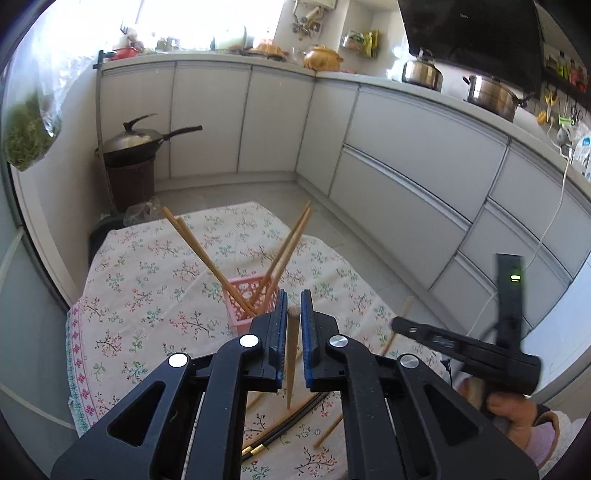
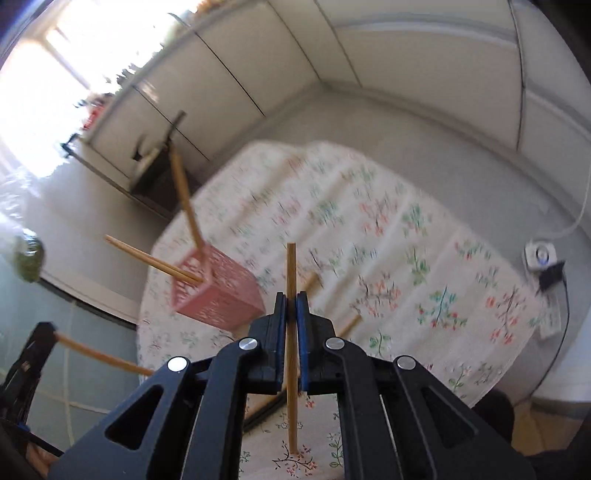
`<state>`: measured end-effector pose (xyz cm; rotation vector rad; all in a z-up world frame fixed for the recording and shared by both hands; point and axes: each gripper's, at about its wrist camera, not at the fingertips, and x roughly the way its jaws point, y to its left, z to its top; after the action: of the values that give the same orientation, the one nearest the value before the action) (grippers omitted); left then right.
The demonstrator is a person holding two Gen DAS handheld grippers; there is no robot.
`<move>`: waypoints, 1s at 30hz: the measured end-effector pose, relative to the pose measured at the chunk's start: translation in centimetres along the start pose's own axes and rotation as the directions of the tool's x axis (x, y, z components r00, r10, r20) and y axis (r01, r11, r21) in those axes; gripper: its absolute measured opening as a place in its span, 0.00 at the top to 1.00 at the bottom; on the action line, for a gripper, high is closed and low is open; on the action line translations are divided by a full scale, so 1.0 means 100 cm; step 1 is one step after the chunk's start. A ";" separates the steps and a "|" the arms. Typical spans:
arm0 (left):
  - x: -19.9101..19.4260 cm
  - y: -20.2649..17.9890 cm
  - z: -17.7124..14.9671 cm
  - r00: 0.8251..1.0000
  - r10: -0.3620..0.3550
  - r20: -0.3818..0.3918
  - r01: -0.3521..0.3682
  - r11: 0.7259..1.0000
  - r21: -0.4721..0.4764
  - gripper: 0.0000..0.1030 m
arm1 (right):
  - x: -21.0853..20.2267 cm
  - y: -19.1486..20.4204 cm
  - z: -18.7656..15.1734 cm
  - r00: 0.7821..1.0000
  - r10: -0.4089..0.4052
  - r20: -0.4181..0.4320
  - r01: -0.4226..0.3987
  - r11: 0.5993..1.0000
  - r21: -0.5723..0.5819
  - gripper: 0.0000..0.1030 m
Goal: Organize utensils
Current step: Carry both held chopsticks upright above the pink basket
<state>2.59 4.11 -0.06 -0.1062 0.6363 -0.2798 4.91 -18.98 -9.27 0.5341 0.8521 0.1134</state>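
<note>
**Window glare floods kitchen, right view smeared**

Daylight pours from a blown-out window (image 1: pixel 207 22) at the far wall, washing detail from the sill and gleaming off the steel pots (image 1: pixel 491 96). The left wrist view is sharp, with the cloth (image 1: pixel 155 280) evenly lit and its shadows soft. The right wrist view is blurred across the cloth and pink basket (image 2: pixel 218 291), though the chopstick (image 2: pixel 291 332) up close stays crisp. Both fisheye frames bow the cabinets (image 1: pixel 413 155) and darken at the corners.

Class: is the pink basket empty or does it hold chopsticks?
Holds chopsticks: the pink basket has wooden chopsticks leaning out of it.
</note>
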 end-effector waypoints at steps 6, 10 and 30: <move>-0.016 0.011 0.015 0.997 -0.003 0.078 0.008 0.997 -0.073 0.94 | -0.047 0.015 0.020 0.986 0.082 0.142 -0.077 0.996 -0.037 0.94; -0.031 0.011 0.027 0.990 0.003 0.141 0.010 0.996 -0.090 0.94 | -0.080 0.021 0.036 0.967 0.132 0.217 -0.124 0.991 -0.052 0.94; 0.161 0.215 -0.084 0.739 0.170 -0.651 -0.602 0.601 -0.527 0.58 | -0.077 0.002 0.051 0.969 0.196 0.152 -0.198 0.980 0.002 0.94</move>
<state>14.72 19.96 -19.91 -0.6547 1.3094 0.4467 3.60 -23.24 -1.13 0.6350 0.6508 0.2447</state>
